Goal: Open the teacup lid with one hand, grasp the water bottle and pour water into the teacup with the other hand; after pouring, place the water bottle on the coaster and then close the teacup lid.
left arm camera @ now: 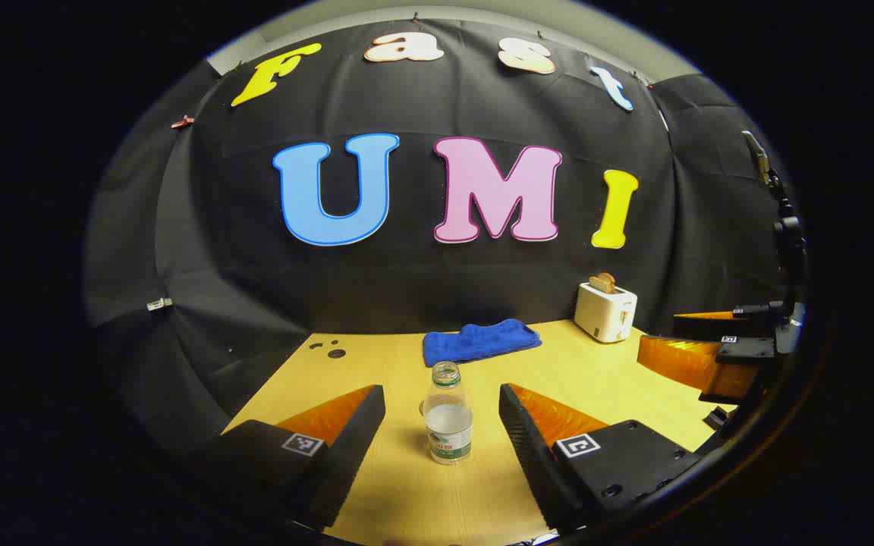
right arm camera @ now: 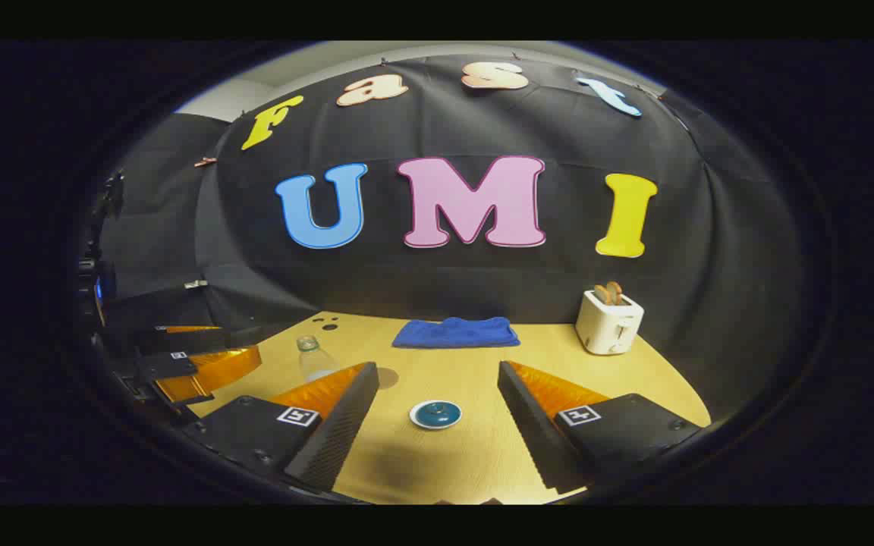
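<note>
A clear water bottle [left arm camera: 448, 415], uncapped and about half full, stands upright on the wooden table just ahead of my left gripper [left arm camera: 441, 393]. That gripper is open, with a finger on each side of the bottle and neither touching it. In the right gripper view the same bottle [right arm camera: 314, 359] stands at the left, beside the left gripper [right arm camera: 194, 365]. A white teacup with a blue lid [right arm camera: 435, 414] sits between the fingers of my open right gripper [right arm camera: 437, 370], untouched. A round brown coaster [right arm camera: 387, 377] lies between bottle and teacup, partly hidden by a finger.
A folded blue cloth [left arm camera: 481, 340] lies at the back of the table [left arm camera: 407, 493]. A white toaster [left arm camera: 605, 311] holding bread stands at the back right. Small holes [left arm camera: 336, 353] mark the table's far left. The right gripper [left arm camera: 710, 358] shows at the right edge.
</note>
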The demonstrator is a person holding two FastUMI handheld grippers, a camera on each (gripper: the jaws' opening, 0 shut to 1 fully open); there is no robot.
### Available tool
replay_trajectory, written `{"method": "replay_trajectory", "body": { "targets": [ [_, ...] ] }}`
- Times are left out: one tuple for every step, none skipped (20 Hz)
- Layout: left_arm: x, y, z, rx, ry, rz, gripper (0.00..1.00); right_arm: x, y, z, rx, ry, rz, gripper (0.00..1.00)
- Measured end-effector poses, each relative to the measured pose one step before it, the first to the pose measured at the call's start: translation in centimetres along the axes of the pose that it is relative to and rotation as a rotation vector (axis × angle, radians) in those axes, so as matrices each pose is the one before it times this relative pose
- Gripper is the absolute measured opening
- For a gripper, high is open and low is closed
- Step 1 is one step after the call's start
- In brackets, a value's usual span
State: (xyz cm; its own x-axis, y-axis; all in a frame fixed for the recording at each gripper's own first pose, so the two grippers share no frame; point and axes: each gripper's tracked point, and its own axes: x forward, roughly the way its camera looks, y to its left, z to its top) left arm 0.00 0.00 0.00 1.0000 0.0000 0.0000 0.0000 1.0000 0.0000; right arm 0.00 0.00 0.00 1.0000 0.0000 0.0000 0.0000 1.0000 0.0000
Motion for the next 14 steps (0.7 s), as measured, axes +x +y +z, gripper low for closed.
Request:
{"method": "replay_trajectory", "body": {
  "targets": [
    [0.115,0.154,-0.134,0.00444,-0.00612,0.01692,0.95,0.476,-0.135,-0.45,0.0061,0.00257,0.01707,0.98],
    [0.272,0.049,0.049,0.00528,-0.01031,0.01175,0.95,0.414,-0.075,-0.395,0.0033,0.00011,0.01514,0.96],
    [0.343,-0.071,-0.297,0.00517,-0.00406,0.00583,0.96,0.551,-0.157,-0.467,-0.00655,0.01166,0.00561,0.98],
    [0.317,-0.064,-0.394,0.00439,0.0024,0.00257,0.96,0.59,-0.197,-0.743,-0.01367,0.01824,0.00035,0.98],
    [0.358,-0.186,-0.586,0.0025,0.00551,-0.00358,0.95,0.443,-0.155,-0.236,-0.00945,0.00516,-0.00179,0.98],
    [0.246,-0.112,-0.324,0.00108,0.00156,-0.00144,0.95,0.362,-0.057,-0.146,-0.00781,0.00035,0.00088,0.98],
    [0.352,0.068,-0.469,-0.00028,0.00632,0.00272,0.95,0.534,-0.01,-0.219,-0.01249,0.00698,0.00138,0.98],
    [0.325,-0.096,-0.307,-0.00308,-0.00192,-0.00244,0.95,0.382,0.053,-0.174,-0.01129,-0.00326,0.00199,0.98],
    [0.287,-0.152,-0.33,-0.00363,-0.0015,-0.00598,0.95,0.487,0.01,-0.175,-0.00758,-0.00325,0.00164,0.98],
    [0.36,-0.103,-0.499,-0.00269,0.00601,-0.00399,1.0,0.642,0.01,-0.379,-0.00341,0.00594,0.00286,0.98],
    [0.268,0.06,-0.579,-0.00272,0.00999,0.00078,0.96,0.585,0.031,-0.469,0.00179,0.01299,0.00066,0.98],
    [0.238,0.075,-0.345,-0.00459,0.00583,-0.00067,0.96,0.412,-0.022,-0.318,0.0074,0.00782,-0.00075,0.98],
    [0.064,0.089,-0.27,-0.00396,0.0041,-0.00049,0.96,0.301,-0.005,-0.016,0.00814,-0.00145,-0.00373,0.98],
    [0.093,0.094,-0.241,-0.00288,0.00223,0.001,0.96,0.184,0.009,-0.117,0.0055,-0.00327,-0.00106,0.98]
  ]
}}
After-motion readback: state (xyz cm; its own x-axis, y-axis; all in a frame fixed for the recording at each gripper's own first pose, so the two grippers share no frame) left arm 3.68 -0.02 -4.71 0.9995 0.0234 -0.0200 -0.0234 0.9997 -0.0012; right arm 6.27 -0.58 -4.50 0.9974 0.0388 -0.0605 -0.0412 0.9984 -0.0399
